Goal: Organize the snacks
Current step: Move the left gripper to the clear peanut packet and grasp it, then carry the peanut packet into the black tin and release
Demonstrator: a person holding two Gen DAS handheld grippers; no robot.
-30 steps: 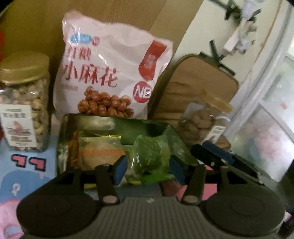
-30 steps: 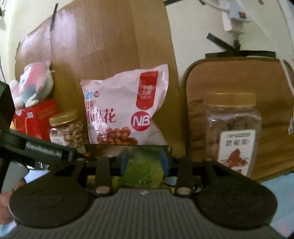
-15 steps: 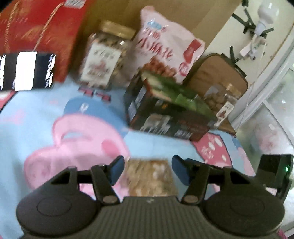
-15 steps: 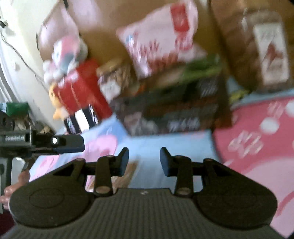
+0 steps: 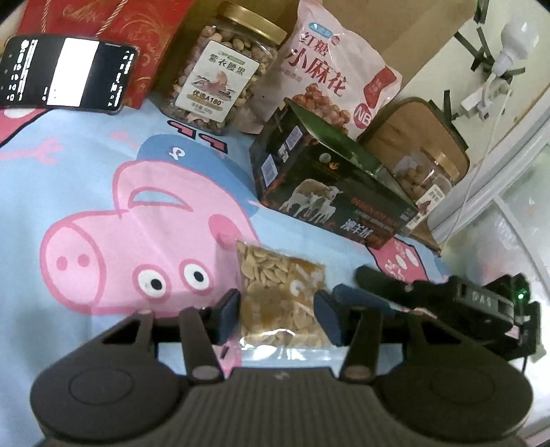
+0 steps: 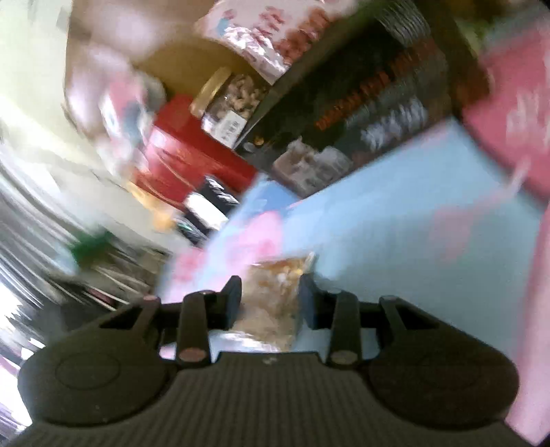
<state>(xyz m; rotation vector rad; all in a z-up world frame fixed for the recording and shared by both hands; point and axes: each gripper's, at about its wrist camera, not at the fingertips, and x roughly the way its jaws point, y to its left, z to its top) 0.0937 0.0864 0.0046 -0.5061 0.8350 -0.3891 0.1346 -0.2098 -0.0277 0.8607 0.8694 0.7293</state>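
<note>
A clear packet of peanut brittle [image 5: 282, 289] lies flat on the pig-print cloth [image 5: 103, 178]. My left gripper [image 5: 278, 316] straddles it with a blue pad beside each long edge. Its jaws are closing and I see no squeeze on the wrapper. My right gripper [image 5: 357, 285] comes in low from the right, its fingertips next to the packet's right side. The right wrist view is blurred and tilted; there the packet [image 6: 275, 285] shows between the fingers of the right gripper [image 6: 271, 295], which stands open. The dark open snack box [image 5: 330, 192] stands behind the packet.
At the back stand a nut jar [image 5: 220, 72], a pink snack bag [image 5: 330, 72], a second jar [image 5: 426, 175] by a brown cushion, a red gift bag [image 5: 103, 20] and a phone [image 5: 65, 75]. The cloth's right edge meets a window.
Both grippers have come away from the open box and dropped to the cloth. The left now has the peanut packet between its fingers, narrower than before. The right rolled and sank beside it.
</note>
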